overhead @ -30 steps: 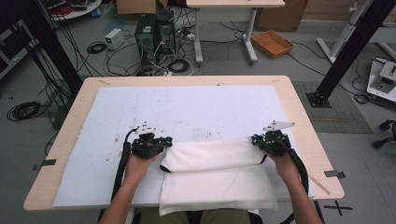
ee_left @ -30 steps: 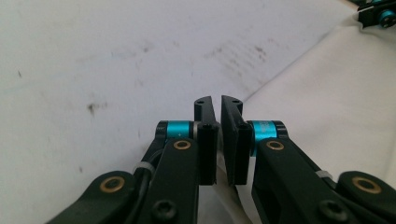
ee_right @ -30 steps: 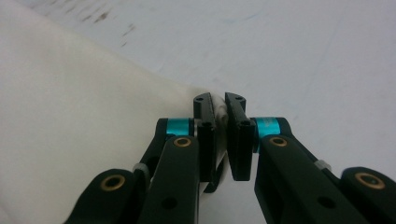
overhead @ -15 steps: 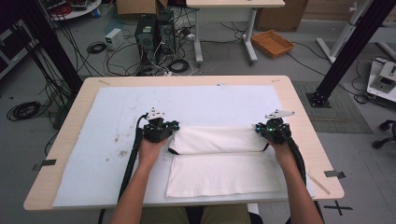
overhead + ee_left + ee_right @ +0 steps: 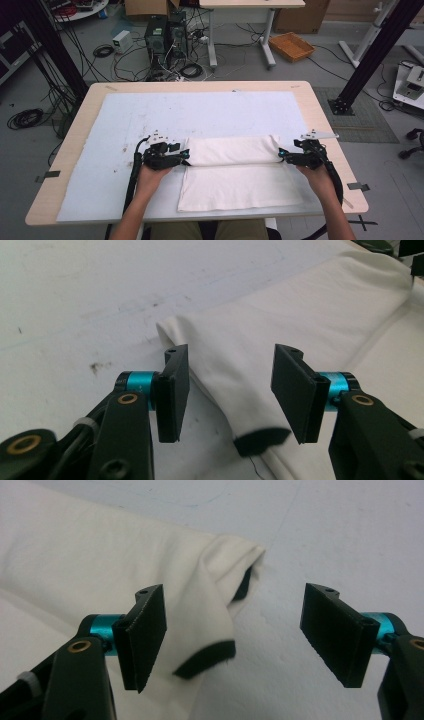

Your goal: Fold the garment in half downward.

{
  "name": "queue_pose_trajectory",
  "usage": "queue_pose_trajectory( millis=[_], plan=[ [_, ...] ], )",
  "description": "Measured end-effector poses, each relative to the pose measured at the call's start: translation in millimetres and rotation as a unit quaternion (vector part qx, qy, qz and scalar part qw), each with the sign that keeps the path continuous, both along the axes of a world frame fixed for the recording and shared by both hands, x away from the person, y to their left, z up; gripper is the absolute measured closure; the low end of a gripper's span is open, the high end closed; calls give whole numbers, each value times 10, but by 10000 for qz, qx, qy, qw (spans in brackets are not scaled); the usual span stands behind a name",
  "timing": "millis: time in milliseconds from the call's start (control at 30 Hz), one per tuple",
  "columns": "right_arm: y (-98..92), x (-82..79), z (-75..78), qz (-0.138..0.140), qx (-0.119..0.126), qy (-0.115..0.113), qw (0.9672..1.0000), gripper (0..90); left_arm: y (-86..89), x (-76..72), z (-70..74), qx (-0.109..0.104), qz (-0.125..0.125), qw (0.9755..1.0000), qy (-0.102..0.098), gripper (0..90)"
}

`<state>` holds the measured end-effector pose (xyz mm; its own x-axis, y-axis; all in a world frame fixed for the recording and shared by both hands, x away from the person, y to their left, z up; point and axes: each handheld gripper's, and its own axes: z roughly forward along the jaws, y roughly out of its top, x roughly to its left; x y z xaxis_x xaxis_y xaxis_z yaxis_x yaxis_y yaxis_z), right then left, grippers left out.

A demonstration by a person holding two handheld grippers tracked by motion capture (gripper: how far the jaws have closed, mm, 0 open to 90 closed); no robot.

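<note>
**Releasing a fold: both grippers letting go of the white garment**

The white garment (image 5: 240, 175) lies on the pale mat (image 5: 100, 150) that covers the table (image 5: 70, 120), with its far portion doubled back toward the person as a thick fold (image 5: 232, 150). The left gripper (image 5: 184, 156) sits at the left end of that fold, the right gripper (image 5: 281, 156) at the right end.

Doing the step well, as judged from this layout: the fold appears laid, so each hand should part its fingers fully before drawing back, then withdraw low and straight outward along the fold line. Lifting or retreating while a pad still drags on the cloth could pull a corner open or skew the edge.

Left gripper: its fingers (image 5: 175, 390) have just been opening and now stand about half apart. The fold's end, with a dark trim (image 5: 260, 439), lies between them, close to the right-hand pad; no pad can be seen pressing on it.

Right gripper: its fingers (image 5: 145, 635) have just been opening and stand wide. The garment's bunched corner (image 5: 220, 595) with its dark trim (image 5: 205, 662) lies just beside the left-hand finger; the other finger stands well apart over bare mat. Nothing is gripped.
</note>
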<state>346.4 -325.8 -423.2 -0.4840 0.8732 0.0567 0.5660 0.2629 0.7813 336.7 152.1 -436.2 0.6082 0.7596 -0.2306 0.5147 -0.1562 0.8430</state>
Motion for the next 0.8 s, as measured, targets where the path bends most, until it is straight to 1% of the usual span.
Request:
queue_pose_trajectory(
  millis=[33, 67, 100, 133, 200, 233, 267, 300, 333, 400, 433, 467, 500, 533, 567, 600, 667, 700, 733, 767, 800],
  plan=[
    [-33, -32, 0, -26, 34, -24, 10000, 271, 5, -26, -6, 17, -7, 10000, -4, 498],
    [-59, -62, 6, -68, 60, -26, 10000, 314, 4, -45, -14, 11, -10, 10000, 19, 499],
    [-85, -87, 18, -66, 56, -67, 9999, 417, 2, -58, -19, -13, -16, 10000, 33, 499],
    [-108, -112, 37, -79, 94, -61, 9999, 541, 3, -67, -17, 1, -35, 10000, 22, 499],
    [-124, -131, 70, 50, 246, -66, 9997, 643, -2, -83, -11, -37, -2, 10000, 16, 499],
    [-107, -136, 83, 128, 262, -53, 9996, 645, -2, -87, -9, -38, -12, 10000, 14, 499],
    [-77, -138, 91, 173, 243, -56, 9995, 624, -3, -87, -11, -46, -9, 10000, 15, 499],
    [-77, -138, 91, 173, 243, -56, 9995, 624, -3, -87, -11, -46, -9, 10000, 15, 499],
    [36, -107, 71, 162, 101, -4, 9998, 457, -21, -67, -34, -72, 24, 9999, 110, 499],
    [94, -60, 12, 126, -74, 68, 9999, 454, -29, -55, -44, -58, 11, 9999, 138, 499],
    [94, -60, 12, 126, -74, 68, 9999, 454, -44, -49, -52, -25, 1, 9998, 187, 499],
    [114, -35, -27, 73, -157, 167, 9997, 457, -64, -46, -63, 4, -28, 9997, 235, 513],
    [138, -1, -106, 113, -217, 349, 9991, 619, -103, -58, -77, 226, -155, 9992, 290, 662],
    [145, -3, -133, 237, -250, 356, 9988, 741, -117, -74, -79, 338, -211, 9989, 237, 769],
    [158, -24, -144, 310, -297, 313, 9986, 826, -125, -88, -79, 333, -236, 9990, 200, 840],
    [169, -51, -143, 400, -315, 266, 9983, 833, -122, -95, -75, 300, -271, 9990, 189, 851],
    [166, -106, -116, 529, -369, 103, 9979, 837, -107, -119, -53, 280, -326, 9990, 124, 858],
    [166, -106, -116, 529, -369, 103, 9979, 837, -107, -119, -53, 280, -326, 9990, 124, 859],
    [133, -187, -60, 578, -275, -29, 9979, 838, -79, -169, -8, 130, -405, 9991, 31, 859],
    [105, -233, -27, 617, -241, -88, 9978, 837, -79, -169, -8, 130, -405, 9991, 31, 859],
    [80, -287, 7, 635, -189, -137, 9977, 837, -48, -252, 45, -17, -543, 9985, -68, 858]
  ],
)
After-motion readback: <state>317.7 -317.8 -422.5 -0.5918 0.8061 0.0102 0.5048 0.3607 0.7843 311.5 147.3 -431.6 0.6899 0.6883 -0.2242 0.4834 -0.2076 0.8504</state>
